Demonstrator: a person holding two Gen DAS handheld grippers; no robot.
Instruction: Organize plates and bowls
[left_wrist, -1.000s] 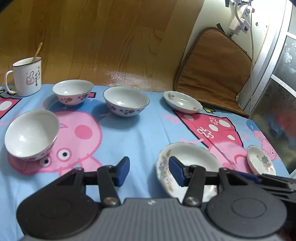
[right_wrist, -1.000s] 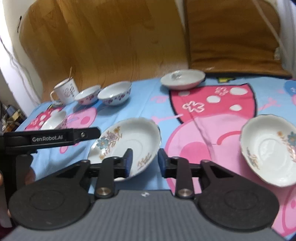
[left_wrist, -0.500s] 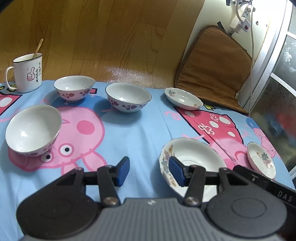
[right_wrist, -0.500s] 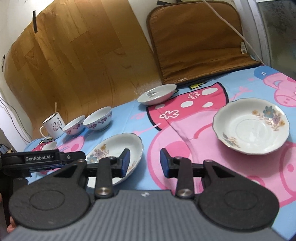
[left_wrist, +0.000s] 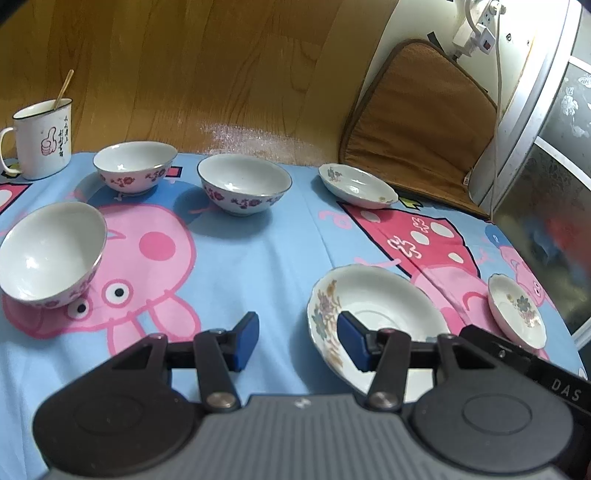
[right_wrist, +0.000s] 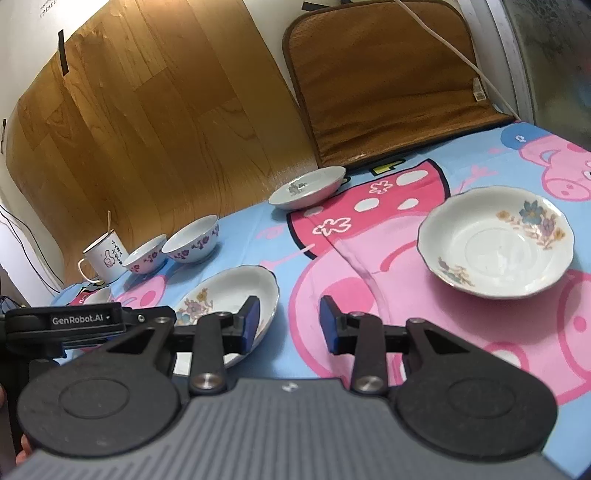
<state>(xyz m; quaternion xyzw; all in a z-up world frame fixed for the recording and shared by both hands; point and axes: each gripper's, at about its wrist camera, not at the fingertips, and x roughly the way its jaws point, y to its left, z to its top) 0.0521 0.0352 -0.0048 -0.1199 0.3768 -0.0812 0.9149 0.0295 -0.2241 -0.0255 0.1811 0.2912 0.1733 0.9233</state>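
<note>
left gripper (left_wrist: 297, 341) apart, empty, beside floral plate (left_wrist: 373, 317) | right gripper (right_wrist: 288, 323) apart, empty; 2nd plate (right_wrist: 496, 240) to its right | 3 bowls (left_wrist: 243, 182) and 3rd plate (left_wrist: 356, 186) on table (left_wrist: 258, 266), well apart

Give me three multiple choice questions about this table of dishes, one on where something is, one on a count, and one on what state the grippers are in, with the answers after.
1. Where does the mug stand?
A. At the far left corner of the cloth, beside a bowl
B. Between the two near plates
C. On the brown cushion

2. How many bowls show in the left wrist view?
A. One
B. Three
C. Five

3. What does the left gripper hold?
A. A bowl
B. A spoon
C. Nothing, it is open

Answers: 1 A, the mug sits next to the far left bowl. 2 B, that one, the middle bowl and the near left bowl. 3 C, only the blue cloth shows between its pads.
</note>
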